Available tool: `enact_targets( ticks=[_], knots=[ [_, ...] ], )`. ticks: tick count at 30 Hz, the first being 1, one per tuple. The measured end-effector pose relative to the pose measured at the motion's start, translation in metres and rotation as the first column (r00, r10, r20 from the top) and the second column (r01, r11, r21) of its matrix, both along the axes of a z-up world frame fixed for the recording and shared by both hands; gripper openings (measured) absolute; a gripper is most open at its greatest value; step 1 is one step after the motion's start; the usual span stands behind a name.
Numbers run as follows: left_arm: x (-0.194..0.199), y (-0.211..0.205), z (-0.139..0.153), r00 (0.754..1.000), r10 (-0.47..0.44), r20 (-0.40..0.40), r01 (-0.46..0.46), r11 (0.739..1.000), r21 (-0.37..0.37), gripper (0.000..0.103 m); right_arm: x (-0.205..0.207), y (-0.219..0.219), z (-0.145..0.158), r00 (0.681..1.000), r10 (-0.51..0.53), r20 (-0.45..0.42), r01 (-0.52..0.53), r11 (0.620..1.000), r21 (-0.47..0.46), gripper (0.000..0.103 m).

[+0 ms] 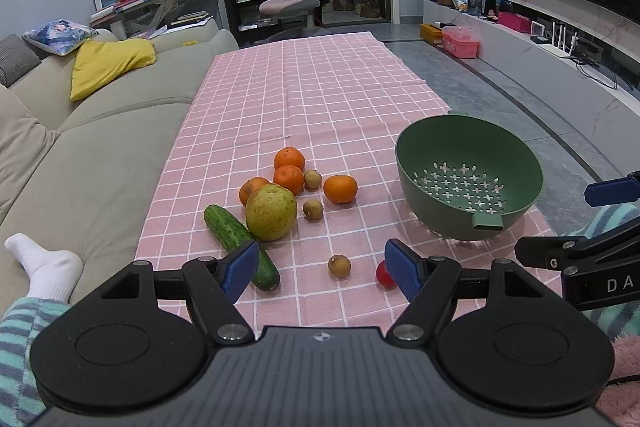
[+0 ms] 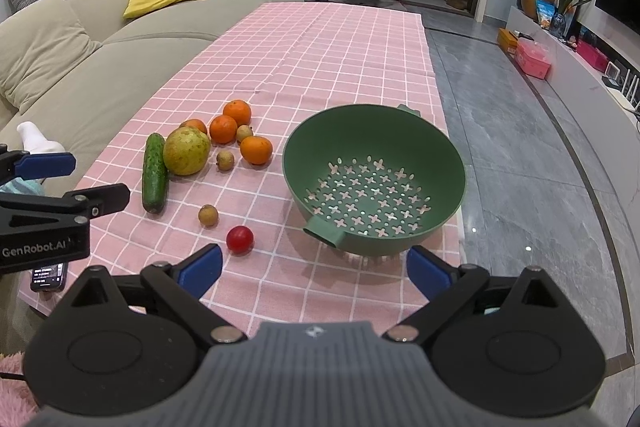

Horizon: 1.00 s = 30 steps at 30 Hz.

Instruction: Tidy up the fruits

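A green colander [image 1: 468, 179] [image 2: 374, 187] stands empty on the pink checked tablecloth [image 1: 320, 87] [image 2: 320, 47]. Left of it lie several oranges [image 1: 340, 189] [image 2: 256, 149], a yellow-green pear [image 1: 271, 212] [image 2: 186, 151], a cucumber [image 1: 240, 247] [image 2: 154, 177], three small brown longans [image 1: 339, 265] [image 2: 208, 215] and a red cherry tomato [image 1: 386, 274] [image 2: 239, 239]. My left gripper [image 1: 322, 269] is open and empty, above the near table edge, with the cucumber and tomato by its fingertips. My right gripper [image 2: 316, 269] is open and empty, just in front of the colander.
A beige sofa [image 1: 100, 131] [image 2: 100, 47] with cushions runs along the table's left side. Grey tiled floor [image 2: 520, 147] lies to the right. A phone [image 2: 48, 277] lies at the near left table corner. A desk, chair and TV shelf stand at the back.
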<state>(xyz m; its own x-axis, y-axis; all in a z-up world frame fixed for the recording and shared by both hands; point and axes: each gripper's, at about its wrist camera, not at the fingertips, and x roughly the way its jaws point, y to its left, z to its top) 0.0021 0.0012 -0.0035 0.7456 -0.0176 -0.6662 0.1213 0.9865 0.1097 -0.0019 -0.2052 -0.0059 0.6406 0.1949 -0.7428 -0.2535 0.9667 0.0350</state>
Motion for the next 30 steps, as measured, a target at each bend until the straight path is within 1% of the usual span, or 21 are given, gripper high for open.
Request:
enact_targets(
  ticks=[30],
  knots=[
    [0.0001, -0.0002, -0.0024, 1.0, 0.001, -0.004, -0.001, 1.0, -0.002, 0.084, 0.0017, -0.002, -0.0025, 1.0, -0.018, -0.024, 0.018, 1.0, -0.001, 0.096]
  ],
)
